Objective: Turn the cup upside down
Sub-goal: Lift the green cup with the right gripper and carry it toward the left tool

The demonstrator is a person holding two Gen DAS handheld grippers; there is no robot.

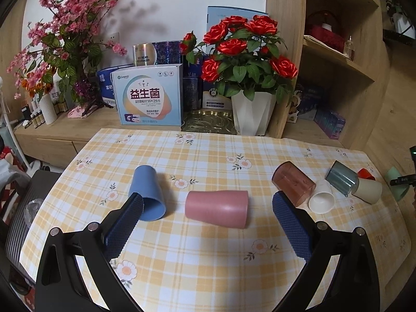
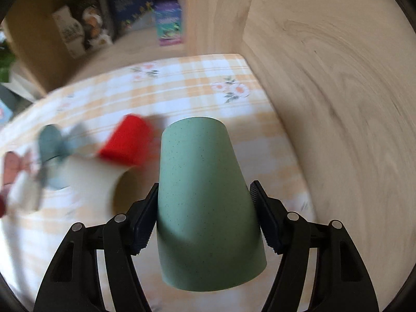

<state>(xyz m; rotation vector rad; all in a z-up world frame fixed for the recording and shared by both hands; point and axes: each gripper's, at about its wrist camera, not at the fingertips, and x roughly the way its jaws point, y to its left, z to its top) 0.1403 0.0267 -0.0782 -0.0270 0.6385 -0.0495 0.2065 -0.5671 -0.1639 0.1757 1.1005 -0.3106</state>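
My right gripper (image 2: 204, 202) is shut on a pale green speckled cup (image 2: 205, 202), held above the checked tablecloth (image 2: 182, 83) with its closed base pointing away from me. The same green cup shows at the far right edge of the left wrist view (image 1: 396, 186). My left gripper (image 1: 208, 205) is open and empty, low over the table. A pink cup (image 1: 217, 208) lies on its side between its fingers, a little beyond them. A blue cup (image 1: 147, 195) lies on its side by the left fingertip (image 1: 135, 205).
Several more cups lie tipped at the right: brown translucent (image 1: 293, 183), white (image 1: 321, 200), grey translucent (image 1: 342, 178), cream (image 1: 368, 189), red (image 1: 366, 173). A wooden shelf unit (image 2: 325, 78) stands just right of the table. Flower pots and boxes (image 1: 150, 96) line the back.
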